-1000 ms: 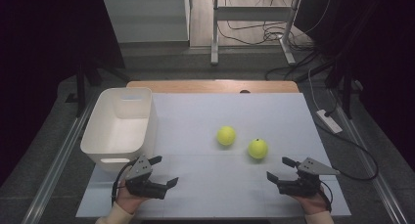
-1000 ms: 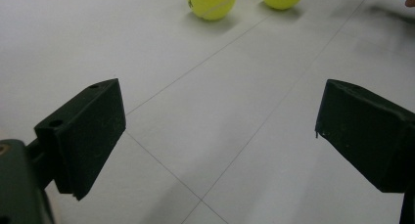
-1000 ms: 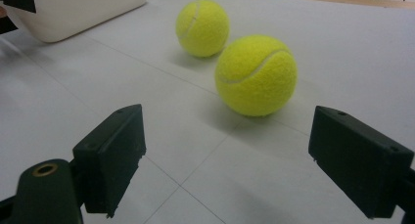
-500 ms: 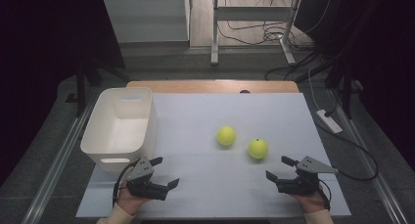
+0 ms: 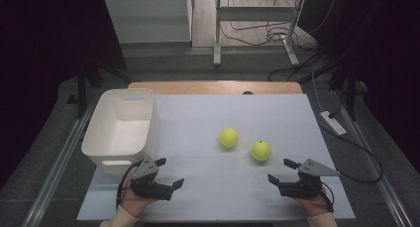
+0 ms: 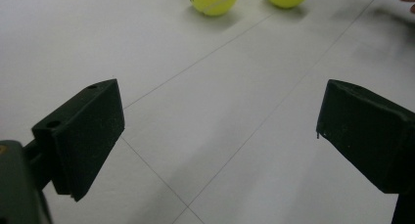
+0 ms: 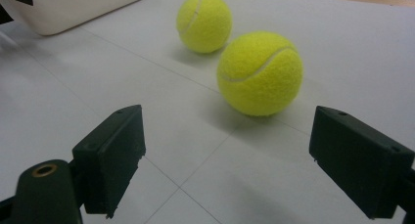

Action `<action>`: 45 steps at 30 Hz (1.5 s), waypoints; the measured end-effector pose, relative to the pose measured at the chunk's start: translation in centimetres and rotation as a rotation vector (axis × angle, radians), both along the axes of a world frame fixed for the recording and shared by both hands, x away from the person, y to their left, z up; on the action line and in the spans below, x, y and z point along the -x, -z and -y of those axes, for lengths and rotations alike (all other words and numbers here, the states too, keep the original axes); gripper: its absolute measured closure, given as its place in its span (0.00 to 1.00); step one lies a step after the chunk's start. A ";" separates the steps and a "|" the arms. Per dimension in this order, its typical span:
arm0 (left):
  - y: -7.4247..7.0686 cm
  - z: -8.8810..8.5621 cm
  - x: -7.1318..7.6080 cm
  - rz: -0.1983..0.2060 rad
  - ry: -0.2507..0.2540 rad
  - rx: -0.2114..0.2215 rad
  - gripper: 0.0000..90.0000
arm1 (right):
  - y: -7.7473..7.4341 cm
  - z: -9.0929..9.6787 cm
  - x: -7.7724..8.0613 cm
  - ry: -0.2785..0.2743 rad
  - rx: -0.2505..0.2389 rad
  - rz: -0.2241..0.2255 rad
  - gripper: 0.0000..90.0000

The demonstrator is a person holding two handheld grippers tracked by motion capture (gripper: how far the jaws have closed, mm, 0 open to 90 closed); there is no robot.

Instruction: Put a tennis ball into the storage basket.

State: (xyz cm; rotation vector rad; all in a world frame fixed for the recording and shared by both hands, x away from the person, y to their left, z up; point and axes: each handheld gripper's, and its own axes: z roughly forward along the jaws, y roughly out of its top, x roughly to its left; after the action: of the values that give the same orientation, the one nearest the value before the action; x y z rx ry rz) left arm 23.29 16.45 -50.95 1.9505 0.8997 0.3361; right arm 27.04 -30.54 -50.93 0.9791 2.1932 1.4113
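Surface: white table (image 5: 208, 118), dark room behind, cables on floor.
Bin: white bin (image 5: 121, 125) at table's left edge, nothing visible inside.
Balls: two yellow tennis balls; left ball (image 5: 229, 137) and right ball (image 5: 261, 150) near each other, mid-table, not touching.
Left gripper (image 5: 168, 173): released, jaws wide, nothing between; just beside bin's near corner, well apart from the balls.
Right gripper (image 5: 283, 171): released, jaws wide, nothing held; right ball sits near, ahead of the jaws, not touching.

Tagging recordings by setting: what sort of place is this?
Probably a lab or workshop test bench: a white-covered table with two tennis balls and a white plastic bin, loose cables on the floor behind.
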 end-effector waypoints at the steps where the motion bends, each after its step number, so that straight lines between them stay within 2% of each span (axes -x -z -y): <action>1: -0.1 0.2 0.0 -0.001 -0.005 -0.011 0.05 | 0.0 0.0 0.0 0.000 -0.010 0.003 0.15; 9: -1.0 0.9 -0.1 0.000 -0.030 -0.028 0.05 | 0.1 0.0 -0.4 0.004 -0.017 -0.002 0.15; 14: -2.0 1.2 -0.4 0.014 -0.029 -0.012 0.05 | 0.1 0.0 -0.4 0.022 -0.015 -0.004 0.15; 22: -2.6 1.9 -1.0 0.016 -0.008 -0.003 0.05 | 0.0 0.2 -0.2 0.033 -0.021 -0.010 0.15; 27: -3.1 2.7 -1.7 0.009 0.003 -0.018 0.05 | 0.0 0.0 -0.1 0.033 -0.019 -0.012 0.15; 34: -3.7 3.8 -2.4 0.003 0.014 -0.016 0.05 | 0.0 0.1 0.0 0.036 -0.023 -0.013 0.15; 45: -4.5 5.8 -3.9 -0.004 0.049 -0.048 0.05 | 0.2 -0.1 -0.2 0.030 -0.013 -0.016 0.15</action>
State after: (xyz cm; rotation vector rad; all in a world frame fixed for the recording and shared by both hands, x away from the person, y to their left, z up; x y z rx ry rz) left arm 27.19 10.61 -46.41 2.0149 0.8513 0.3281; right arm 27.26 -30.41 -51.11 1.0276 2.1743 1.4106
